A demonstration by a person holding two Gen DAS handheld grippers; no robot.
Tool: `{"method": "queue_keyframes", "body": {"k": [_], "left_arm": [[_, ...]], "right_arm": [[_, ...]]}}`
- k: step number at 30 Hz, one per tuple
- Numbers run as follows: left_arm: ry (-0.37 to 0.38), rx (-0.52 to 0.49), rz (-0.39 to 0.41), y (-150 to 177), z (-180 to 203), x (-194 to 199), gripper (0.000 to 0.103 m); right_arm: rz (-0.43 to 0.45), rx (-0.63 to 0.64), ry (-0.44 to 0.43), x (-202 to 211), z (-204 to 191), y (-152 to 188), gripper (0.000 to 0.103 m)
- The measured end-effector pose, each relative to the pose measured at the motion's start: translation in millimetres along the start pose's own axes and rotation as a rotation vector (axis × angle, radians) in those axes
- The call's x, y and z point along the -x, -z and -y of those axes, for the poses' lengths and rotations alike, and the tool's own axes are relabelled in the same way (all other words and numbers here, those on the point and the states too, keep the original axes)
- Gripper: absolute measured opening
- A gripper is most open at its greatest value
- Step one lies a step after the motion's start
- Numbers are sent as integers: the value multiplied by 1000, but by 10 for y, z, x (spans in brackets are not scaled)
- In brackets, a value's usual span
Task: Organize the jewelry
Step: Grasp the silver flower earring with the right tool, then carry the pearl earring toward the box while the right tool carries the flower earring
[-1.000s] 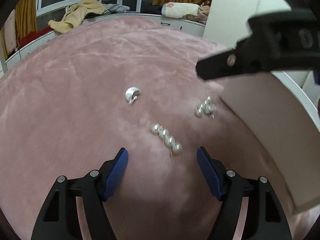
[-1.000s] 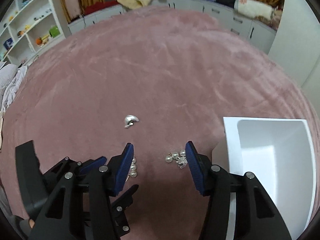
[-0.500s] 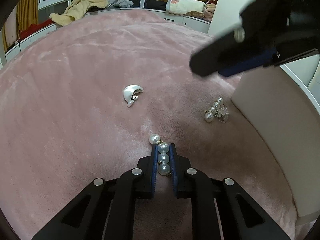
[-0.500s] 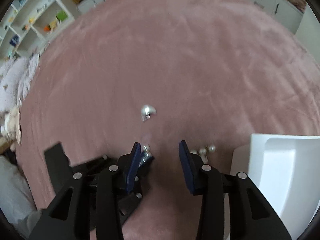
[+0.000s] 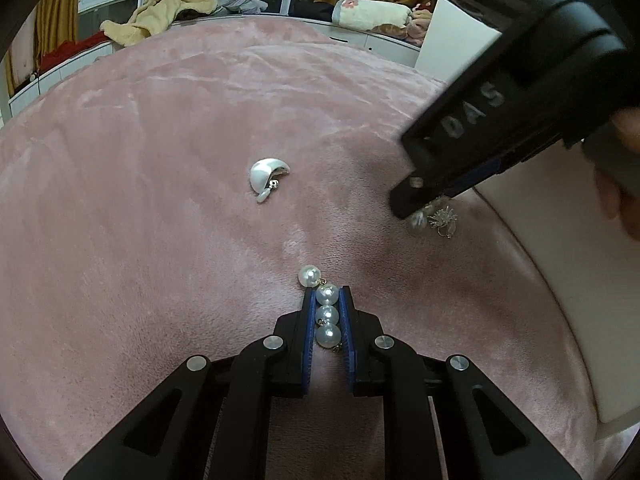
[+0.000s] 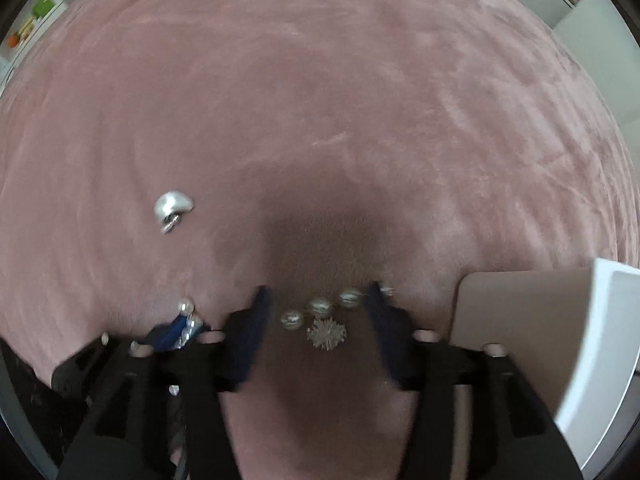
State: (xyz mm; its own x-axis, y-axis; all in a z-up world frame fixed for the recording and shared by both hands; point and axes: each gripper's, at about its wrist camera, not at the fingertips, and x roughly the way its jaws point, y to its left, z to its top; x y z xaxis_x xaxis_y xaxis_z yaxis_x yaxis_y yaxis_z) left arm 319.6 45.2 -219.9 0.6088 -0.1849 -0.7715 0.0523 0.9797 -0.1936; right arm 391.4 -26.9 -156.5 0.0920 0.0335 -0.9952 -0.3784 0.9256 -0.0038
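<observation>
2 tools: both low over the pink blanket [image 5: 160, 208].
Left tool [image 5: 327, 316]: clenched on the pearl strand [image 5: 326, 312], 1 pearl poking past the tips.
Right tool [image 6: 318, 320]: jaws opening, pearl cluster earring [image 6: 320, 318] lying between them, unpressed.
Crescent earring [image 5: 267, 174]: apart, farther out.
White box [image 6: 560, 336]: just right of the right tool.

left gripper [image 5: 327, 300]: its blue pads, wide apart a second ago, now clamp the pearl strand [image 5: 326, 308].
right gripper [image 6: 318, 312]: lower now, jaws opening, straddling the pearl-and-flower earring [image 6: 320, 318].
</observation>
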Motion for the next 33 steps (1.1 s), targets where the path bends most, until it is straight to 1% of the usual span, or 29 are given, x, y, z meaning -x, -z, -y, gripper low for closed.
{"method": "queue_keyframes", "body": {"k": [1,3,4,6,7,8,10,15,16,17,20,21,23,26,29,31,32,33], "left_arm": [[2,1,1,6,-4,2,17],[10,6,3,15,-17,-1,17],[12,9,4,18,-29,-8,17],[13,11,7,33,-39,-13,17],[12,12,9,39,-44,-13,17],[10,10,16,49,-41,-18,17],[8,7,21,60,-39,-27,17],[17,16,23,82,-57,-16,18],[17,16,23,102,-57,-9,18],[16,16,23,101,-59,-9,18],[23,20,19,110,-67,-7,18],[25,22,16,103,-72,-13,18],[25,22,11,85,-76,-22,18],[18,18,7,74,-63,-8,18],[7,14,-20,5,-35,13,17],[7,18,-37,-65,-18,45,16],[10,24,-48,-77,-19,69,16],[11,30,-55,-85,-19,89,16]], "right_arm": [[8,-3,3,-16,7,9,74],[-11,-9,22,-111,47,13,68],[-20,-13,17,-169,76,23,66],[-6,-43,-29,-245,170,25,62],[13,-47,-36,-226,196,20,48],[43,-42,-48,-181,211,13,28],[73,-49,-89,-74,241,-5,13],[86,-39,-126,30,284,-12,13],[89,-46,-149,43,295,23,13],[95,-53,-174,47,319,-17,13],[128,-82,-241,241,453,-16,13],[138,-83,-240,337,558,-22,13],[159,-96,-261,509,646,18,13],[183,-108,-297,636,722,230,13],[206,-104,-306,837,803,389,13],[221,-111,-317,929,801,502,13],[227,-113,-315,925,723,568,13],[236,-117,-323,955,754,598,13]]}}
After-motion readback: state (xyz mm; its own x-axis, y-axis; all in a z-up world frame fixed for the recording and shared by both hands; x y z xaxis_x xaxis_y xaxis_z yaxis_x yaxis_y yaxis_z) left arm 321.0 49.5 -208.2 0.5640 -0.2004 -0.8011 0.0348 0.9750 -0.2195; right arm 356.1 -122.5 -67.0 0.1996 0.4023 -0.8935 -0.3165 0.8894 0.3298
